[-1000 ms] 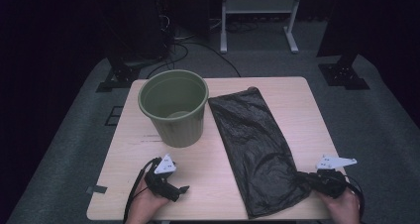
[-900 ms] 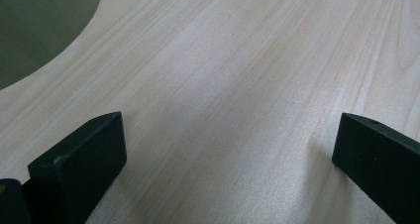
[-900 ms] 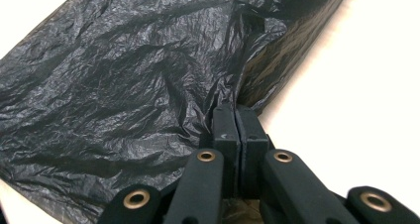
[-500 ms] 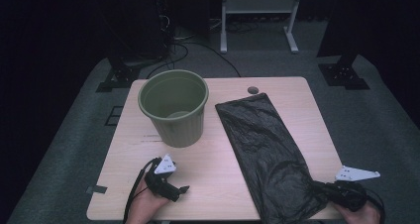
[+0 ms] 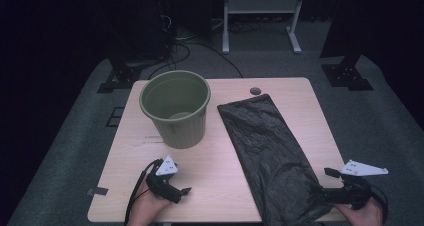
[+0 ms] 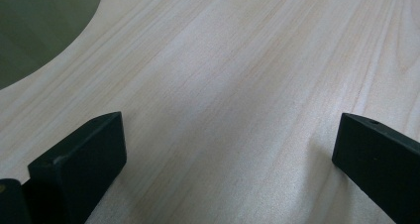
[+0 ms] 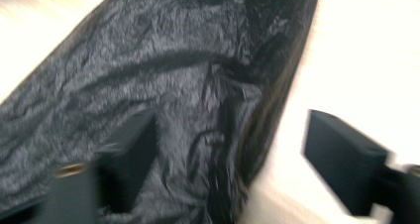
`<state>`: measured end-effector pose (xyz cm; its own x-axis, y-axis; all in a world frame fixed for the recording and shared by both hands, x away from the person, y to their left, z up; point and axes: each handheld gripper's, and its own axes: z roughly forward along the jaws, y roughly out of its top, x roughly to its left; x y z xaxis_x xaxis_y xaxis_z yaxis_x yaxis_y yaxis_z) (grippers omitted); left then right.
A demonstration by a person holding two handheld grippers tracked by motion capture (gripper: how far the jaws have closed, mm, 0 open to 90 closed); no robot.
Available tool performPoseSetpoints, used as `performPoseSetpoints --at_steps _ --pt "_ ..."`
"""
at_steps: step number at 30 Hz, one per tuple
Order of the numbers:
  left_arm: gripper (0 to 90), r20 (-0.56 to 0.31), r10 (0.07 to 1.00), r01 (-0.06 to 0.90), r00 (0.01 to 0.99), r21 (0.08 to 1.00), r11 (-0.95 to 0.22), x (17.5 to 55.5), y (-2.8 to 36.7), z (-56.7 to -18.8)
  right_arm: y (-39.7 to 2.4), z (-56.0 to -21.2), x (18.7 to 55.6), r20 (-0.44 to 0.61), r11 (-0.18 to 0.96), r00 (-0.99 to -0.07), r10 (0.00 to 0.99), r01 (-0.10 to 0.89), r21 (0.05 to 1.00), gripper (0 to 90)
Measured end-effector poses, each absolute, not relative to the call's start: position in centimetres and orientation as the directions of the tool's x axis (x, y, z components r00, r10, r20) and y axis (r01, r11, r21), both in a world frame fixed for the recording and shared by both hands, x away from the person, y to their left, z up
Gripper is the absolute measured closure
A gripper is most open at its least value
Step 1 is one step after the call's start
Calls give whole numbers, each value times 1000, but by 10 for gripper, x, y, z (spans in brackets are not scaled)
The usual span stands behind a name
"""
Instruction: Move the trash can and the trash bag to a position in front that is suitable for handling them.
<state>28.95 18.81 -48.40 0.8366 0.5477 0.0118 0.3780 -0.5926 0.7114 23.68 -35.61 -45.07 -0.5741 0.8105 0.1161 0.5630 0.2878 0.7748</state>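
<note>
Black bag (image 5: 270,151) lies flat on worktop (image 5: 225,186), right of green bin (image 5: 176,108). Right tool (image 7: 228,159) jaws have just been opening, now spread over the bag's near edge. Left tool (image 6: 223,154) spread, empty.

Light wooden table (image 5: 220,186) on grey carpet. On it: a green ribbed bin (image 5: 175,108) standing upright, far left; a crumpled black bag (image 5: 272,156) lying flat, running from far centre to the near right edge, just beside the bin.
</note>
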Motion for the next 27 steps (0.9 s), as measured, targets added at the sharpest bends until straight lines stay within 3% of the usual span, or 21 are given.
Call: performPoseSetpoints --at_steps 6,14,27 --pt "0 11 549 379 836 712 -592 289 188 -484 -338 -436 251 120 288 -618 777 519 805 16" --pt "0 11 549 379 836 712 -591 289 188 -484 -303 -424 274 59 353 -649 759 486 799 7" --pt "0 11 549 379 836 711 -592 289 188 -484 -264 -457 315 51 415 -663 747 524 743 0"
